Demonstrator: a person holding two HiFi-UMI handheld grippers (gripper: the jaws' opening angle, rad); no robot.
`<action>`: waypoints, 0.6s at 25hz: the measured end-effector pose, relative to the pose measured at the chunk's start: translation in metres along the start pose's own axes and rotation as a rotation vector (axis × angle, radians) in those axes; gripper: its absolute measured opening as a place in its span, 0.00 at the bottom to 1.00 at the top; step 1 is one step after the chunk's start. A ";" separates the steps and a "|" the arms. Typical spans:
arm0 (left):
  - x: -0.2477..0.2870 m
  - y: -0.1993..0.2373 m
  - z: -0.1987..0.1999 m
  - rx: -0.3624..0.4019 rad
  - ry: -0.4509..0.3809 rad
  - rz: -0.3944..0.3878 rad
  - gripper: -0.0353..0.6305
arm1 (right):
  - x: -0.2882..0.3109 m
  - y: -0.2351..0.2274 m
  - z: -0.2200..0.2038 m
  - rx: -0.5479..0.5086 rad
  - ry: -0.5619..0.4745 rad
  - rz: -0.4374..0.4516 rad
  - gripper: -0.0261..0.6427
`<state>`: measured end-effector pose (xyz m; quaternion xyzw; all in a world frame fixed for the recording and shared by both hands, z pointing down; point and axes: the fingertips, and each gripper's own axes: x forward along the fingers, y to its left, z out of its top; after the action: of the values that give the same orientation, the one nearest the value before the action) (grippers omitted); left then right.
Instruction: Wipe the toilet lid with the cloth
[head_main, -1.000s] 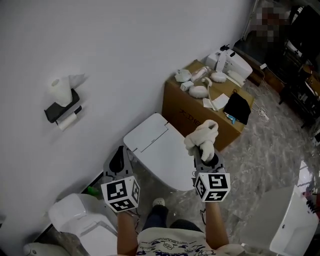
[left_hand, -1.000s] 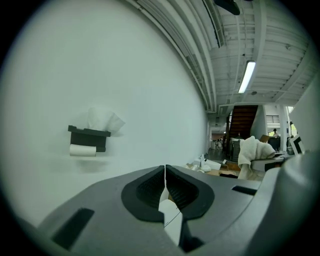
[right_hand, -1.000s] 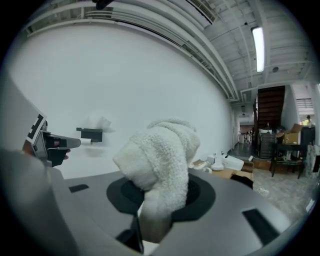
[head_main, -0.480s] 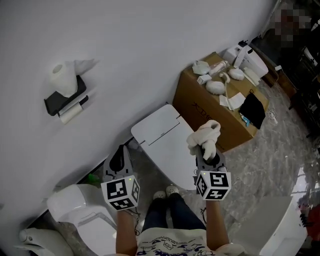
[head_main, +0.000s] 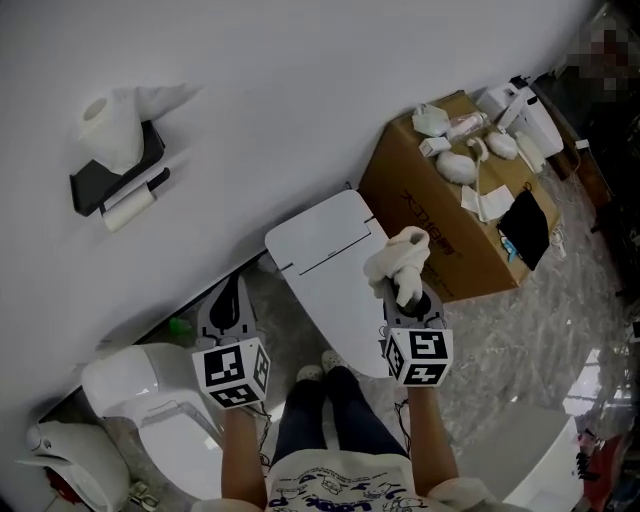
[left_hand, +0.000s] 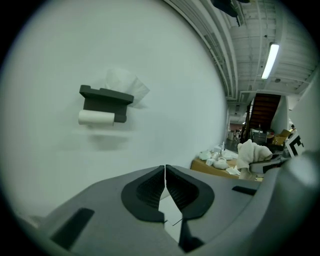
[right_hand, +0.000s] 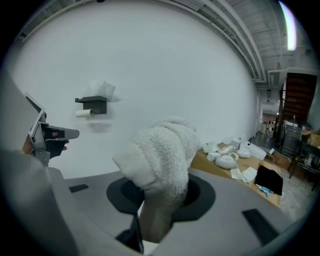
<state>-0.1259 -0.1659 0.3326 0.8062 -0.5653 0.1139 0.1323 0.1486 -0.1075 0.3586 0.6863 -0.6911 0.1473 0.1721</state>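
Observation:
A white toilet with its lid (head_main: 325, 268) down stands against the wall, in the middle of the head view. My right gripper (head_main: 406, 290) hangs over the lid's right edge and is shut on a fluffy white cloth (head_main: 398, 262). In the right gripper view the cloth (right_hand: 161, 160) bulges up out of the jaws and hides the pads. My left gripper (head_main: 229, 308) is held left of the toilet, above the floor. Its jaws (left_hand: 165, 187) are shut with nothing between them.
A cardboard box (head_main: 455, 225) with white oddments and a black cloth on top stands right of the toilet. A tissue and paper-roll holder (head_main: 115, 180) hangs on the wall at left. A second white fixture (head_main: 150, 400) sits at lower left. The person's legs and shoes (head_main: 318, 372) stand before the toilet.
The view has shifted: toilet and box now lie higher and further right in the picture. Both grippers keep their places and grips, the right one now closer over the lid.

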 end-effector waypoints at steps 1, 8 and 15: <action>0.006 0.000 -0.004 -0.001 0.008 0.008 0.07 | 0.008 -0.002 -0.004 -0.010 0.016 0.012 0.20; 0.043 -0.003 -0.031 0.002 0.061 0.051 0.07 | 0.066 -0.023 -0.044 -0.056 0.136 0.065 0.20; 0.066 -0.003 -0.051 0.003 0.080 0.069 0.07 | 0.121 -0.036 -0.109 -0.138 0.288 0.120 0.20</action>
<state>-0.1029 -0.2057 0.4026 0.7814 -0.5867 0.1513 0.1493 0.1882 -0.1690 0.5083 0.6023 -0.7075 0.2063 0.3069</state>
